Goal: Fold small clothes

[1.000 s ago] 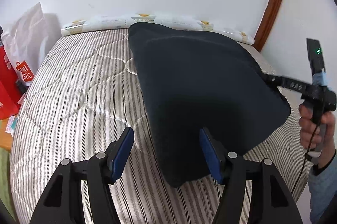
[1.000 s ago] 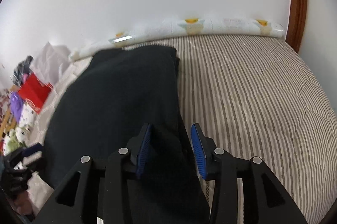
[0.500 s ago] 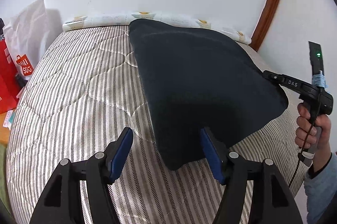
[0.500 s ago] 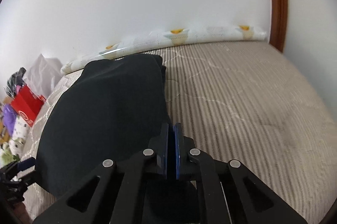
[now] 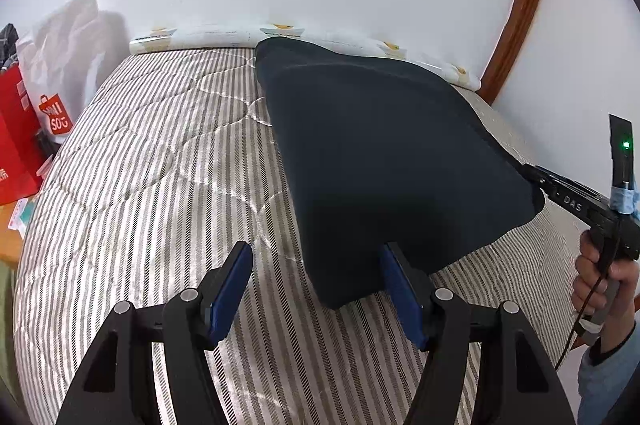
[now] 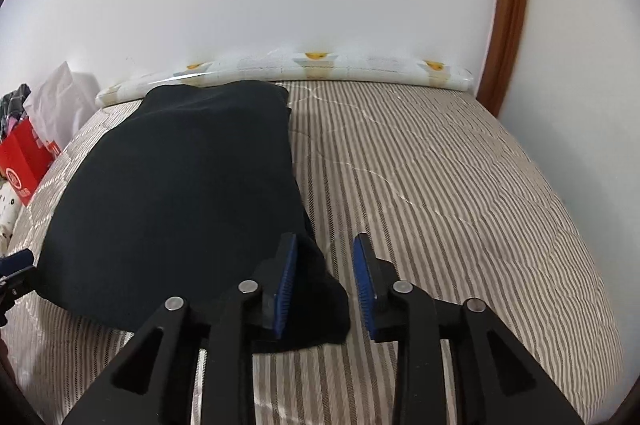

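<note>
A dark navy garment (image 5: 380,153) lies flat on the striped mattress (image 5: 152,185), reaching to the far edge. My left gripper (image 5: 316,273) is open at its near left corner; the corner lies between the blue pads without being held. In the right wrist view the garment (image 6: 180,185) lies left of centre. My right gripper (image 6: 324,277) is open over its near right corner, which lies loose on the bed. The right gripper also shows in the left wrist view (image 5: 536,177) at the garment's right corner.
A rolled white patterned mat (image 6: 320,65) runs along the white wall behind the bed. A red carton and a white shopping bag (image 5: 52,73) stand off the bed's left side. A brown wooden door frame (image 5: 516,9) is at the right.
My right gripper was shut on the garment's corner half a second ago and is open now, the corner lying on the bed. My left gripper has drawn back a little, staying open.
</note>
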The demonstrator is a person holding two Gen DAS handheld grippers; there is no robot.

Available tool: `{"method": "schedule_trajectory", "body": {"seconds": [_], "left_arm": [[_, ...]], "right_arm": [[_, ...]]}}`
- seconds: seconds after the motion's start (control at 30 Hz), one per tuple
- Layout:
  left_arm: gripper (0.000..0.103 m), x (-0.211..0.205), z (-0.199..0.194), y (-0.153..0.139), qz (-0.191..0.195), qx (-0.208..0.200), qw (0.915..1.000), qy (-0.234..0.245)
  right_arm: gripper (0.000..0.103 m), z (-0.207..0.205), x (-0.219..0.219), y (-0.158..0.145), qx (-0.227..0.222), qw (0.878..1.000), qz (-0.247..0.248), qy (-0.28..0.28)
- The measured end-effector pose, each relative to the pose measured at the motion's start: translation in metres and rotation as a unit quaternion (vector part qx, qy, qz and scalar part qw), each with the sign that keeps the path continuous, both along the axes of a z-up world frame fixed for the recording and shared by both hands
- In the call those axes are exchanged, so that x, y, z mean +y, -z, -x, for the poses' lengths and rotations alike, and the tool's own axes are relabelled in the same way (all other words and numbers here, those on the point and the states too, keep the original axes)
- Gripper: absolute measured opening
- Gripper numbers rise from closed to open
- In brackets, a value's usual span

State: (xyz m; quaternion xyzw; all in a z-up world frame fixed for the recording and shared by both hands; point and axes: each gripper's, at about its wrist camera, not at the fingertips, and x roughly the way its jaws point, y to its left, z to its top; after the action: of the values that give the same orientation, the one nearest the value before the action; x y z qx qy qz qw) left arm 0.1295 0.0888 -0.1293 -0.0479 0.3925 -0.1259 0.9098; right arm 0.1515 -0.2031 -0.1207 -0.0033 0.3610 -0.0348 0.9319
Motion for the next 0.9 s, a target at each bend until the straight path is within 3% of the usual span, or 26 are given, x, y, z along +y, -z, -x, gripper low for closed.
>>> {"method": "schedule_trajectory", "body": {"seconds": [0.17, 0.33, 0.43, 0.63, 0.87, 0.9], "left_arm": [[0.064, 0.002, 0.010, -0.009, -0.003, -0.001, 0.9999, -0.013], [0.064, -0.003, 0.031, -0.027, -0.016, -0.020, 0.9994, -0.025], [0.065, -0.009, 0.044, -0.037, -0.022, -0.026, 0.9991, -0.026], [0.078, -0.021, 0.081, -0.065, -0.039, -0.062, 0.9967, -0.034], [0.090, -0.031, 0.132, -0.095, -0.042, -0.099, 0.9929, -0.049], [0.092, -0.031, 0.139, -0.098, -0.044, -0.104, 0.9922, -0.051]], "right_arm": [[0.034, 0.017, -0.001, -0.013, 0.006, 1.000, -0.010, 0.002], [0.049, 0.042, 0.005, -0.031, 0.004, 1.000, -0.007, 0.000], [0.050, 0.062, 0.009, -0.042, 0.000, 1.000, -0.005, -0.008], [0.051, 0.109, 0.012, -0.070, -0.025, 1.000, -0.010, -0.006], [0.059, 0.167, 0.013, -0.098, -0.042, 0.999, -0.016, -0.006], [0.065, 0.175, 0.014, -0.101, -0.044, 0.999, -0.013, -0.003]]}}
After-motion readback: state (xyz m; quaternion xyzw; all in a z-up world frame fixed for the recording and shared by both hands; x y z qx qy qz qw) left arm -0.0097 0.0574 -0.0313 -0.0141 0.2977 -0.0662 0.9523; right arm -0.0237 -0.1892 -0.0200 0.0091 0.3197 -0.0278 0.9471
